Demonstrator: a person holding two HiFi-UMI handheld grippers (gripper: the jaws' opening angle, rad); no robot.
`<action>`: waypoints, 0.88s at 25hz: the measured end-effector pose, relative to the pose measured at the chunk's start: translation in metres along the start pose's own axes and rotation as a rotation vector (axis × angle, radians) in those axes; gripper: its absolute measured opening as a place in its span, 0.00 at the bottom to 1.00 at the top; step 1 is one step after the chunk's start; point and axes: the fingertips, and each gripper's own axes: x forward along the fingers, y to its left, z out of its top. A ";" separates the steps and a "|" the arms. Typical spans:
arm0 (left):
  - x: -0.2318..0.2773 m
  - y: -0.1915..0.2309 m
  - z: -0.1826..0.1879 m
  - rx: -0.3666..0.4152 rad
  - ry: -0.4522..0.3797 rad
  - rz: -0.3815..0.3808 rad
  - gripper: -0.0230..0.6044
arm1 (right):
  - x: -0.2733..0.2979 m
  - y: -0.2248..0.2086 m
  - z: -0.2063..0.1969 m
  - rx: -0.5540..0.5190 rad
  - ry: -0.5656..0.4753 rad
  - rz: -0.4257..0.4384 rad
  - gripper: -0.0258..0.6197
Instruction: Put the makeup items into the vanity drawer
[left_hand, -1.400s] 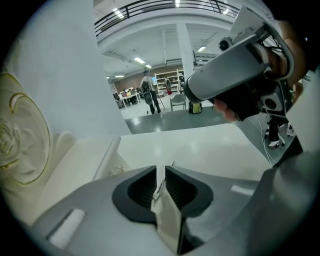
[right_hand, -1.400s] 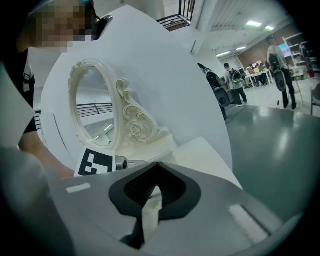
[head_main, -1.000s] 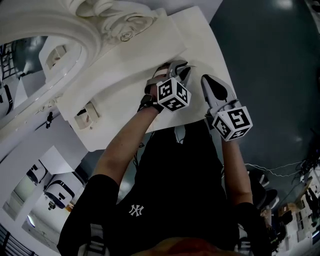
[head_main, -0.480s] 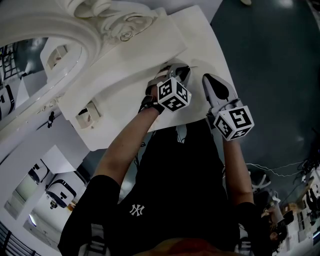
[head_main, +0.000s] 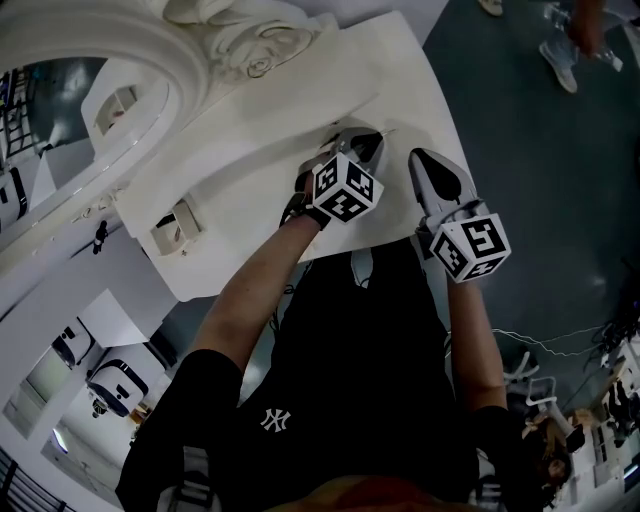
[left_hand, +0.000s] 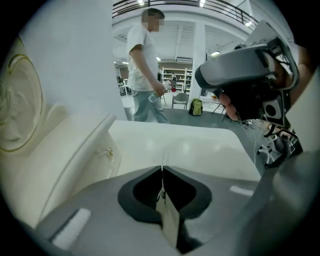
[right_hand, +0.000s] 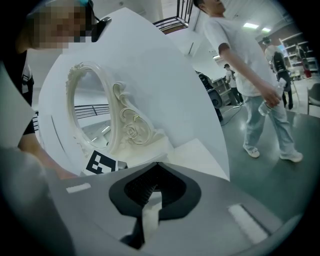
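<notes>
At the left of the head view, the carved oval mirror (head_main: 60, 110) stands on the white vanity's raised tier. A small drawer (head_main: 171, 231) with a knob is set in that tier's face, well left of both grippers. The left gripper (head_main: 356, 145) hangs over the vanity top (head_main: 400, 80) near its front edge, its 2 jaws pressed together with nothing between them. Just beside it on the right, the right gripper (head_main: 420, 160) is likewise closed and empty. A person (right_hand: 250, 75) in a white shirt walks past behind.
</notes>
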 end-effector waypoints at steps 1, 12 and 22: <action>-0.003 0.000 0.001 -0.008 -0.010 0.003 0.06 | 0.000 0.001 0.000 -0.002 -0.001 -0.001 0.08; -0.054 -0.007 0.008 -0.034 -0.104 0.037 0.06 | 0.001 0.035 0.006 -0.051 -0.014 0.016 0.08; -0.123 -0.002 -0.009 -0.085 -0.180 0.094 0.06 | 0.010 0.099 0.011 -0.137 -0.020 0.058 0.08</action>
